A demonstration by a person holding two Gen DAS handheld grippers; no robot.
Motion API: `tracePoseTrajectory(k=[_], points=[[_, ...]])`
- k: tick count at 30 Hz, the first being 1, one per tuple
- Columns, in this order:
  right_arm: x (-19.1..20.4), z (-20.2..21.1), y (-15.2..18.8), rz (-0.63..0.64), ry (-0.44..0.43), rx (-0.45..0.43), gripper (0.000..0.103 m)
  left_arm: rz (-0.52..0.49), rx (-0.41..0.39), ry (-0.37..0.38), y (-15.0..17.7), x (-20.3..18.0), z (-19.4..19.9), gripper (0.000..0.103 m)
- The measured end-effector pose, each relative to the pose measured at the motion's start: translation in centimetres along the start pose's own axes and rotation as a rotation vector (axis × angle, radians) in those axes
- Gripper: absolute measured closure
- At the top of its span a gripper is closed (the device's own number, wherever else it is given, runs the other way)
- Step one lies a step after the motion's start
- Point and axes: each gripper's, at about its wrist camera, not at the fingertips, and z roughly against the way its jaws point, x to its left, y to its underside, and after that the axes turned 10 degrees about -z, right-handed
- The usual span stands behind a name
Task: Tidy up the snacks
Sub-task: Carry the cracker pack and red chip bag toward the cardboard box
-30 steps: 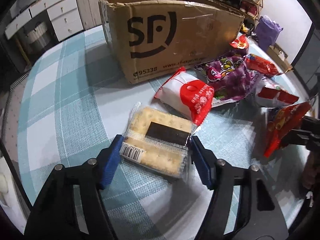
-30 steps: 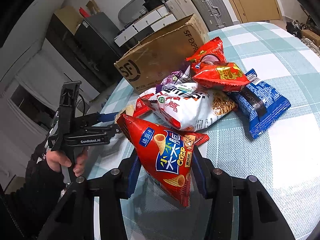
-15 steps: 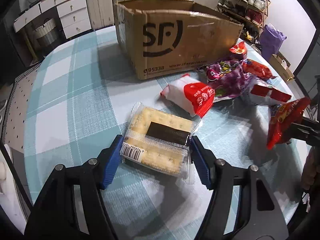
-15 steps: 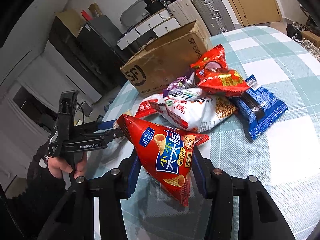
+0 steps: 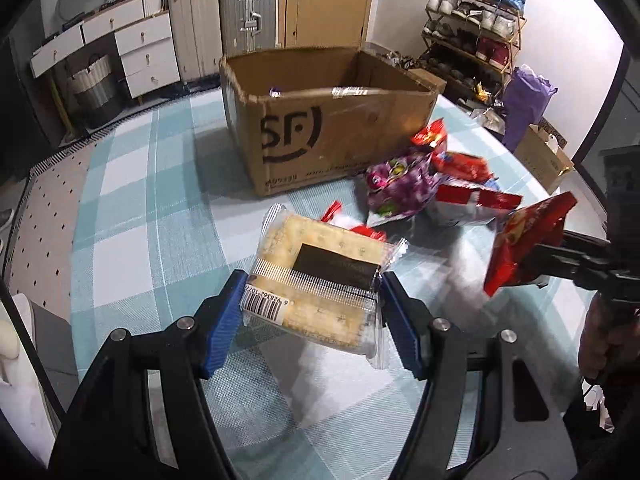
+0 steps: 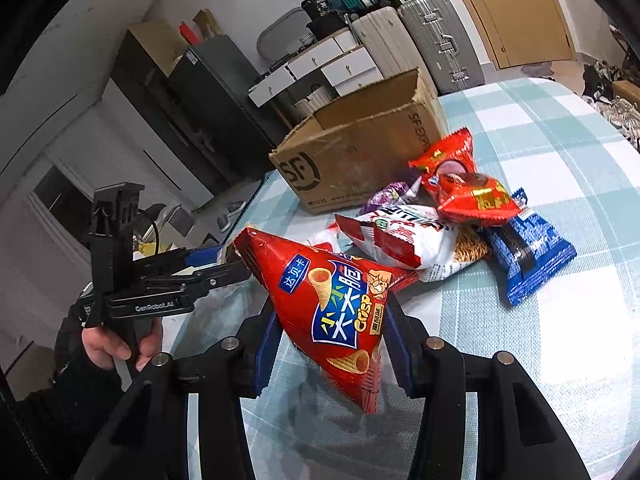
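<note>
My left gripper [image 5: 310,316] is shut on a clear cracker pack [image 5: 320,280] and holds it above the checked table. My right gripper [image 6: 330,344] is shut on a red crisp bag [image 6: 332,304], lifted off the table; that bag also shows in the left wrist view [image 5: 524,248]. The open brown SF cardboard box [image 5: 332,136] stands ahead of the left gripper, and in the right wrist view [image 6: 360,152] beyond the snack pile.
Loose snacks lie beside the box: a purple bag [image 5: 400,184], a red-and-white bag [image 6: 400,236], a red bag [image 6: 472,196], a blue pack [image 6: 528,248]. The round table [image 5: 132,200] has a blue-white checked cloth. Suitcases, drawers and a shoe rack stand behind.
My left gripper has lifted the cracker pack off the table and risen, so the box's inside now shows. My right gripper has raised the red crisp bag a little.
</note>
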Motion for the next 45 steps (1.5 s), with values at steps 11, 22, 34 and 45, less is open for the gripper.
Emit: tracePoseTrajectory(k=[11,22,34,45], points=[[2.7,1.8,-1.9,0.071,-0.019,-0.048,0.055,0.039,-0.046,0.009,-2.7,-1.9,3.6,0.039],[6.5,3.1,-5.6,0.158,-0.021,-0.106,0.055,0.083,-0.082,-0.006,-5.8,-3.1,6.5,0.039],[8.9,2.8,-11.8,0.222,0.016,-0.159,0.055,0.113,-0.131,-0.017,-10.7,-2.3,8.4,0.039],[9.0,0.8,-17.1,0.233,0.085,-0.180,0.055,0.121,-0.129,-0.065,-16.6,-0.1,6.7,0.039]])
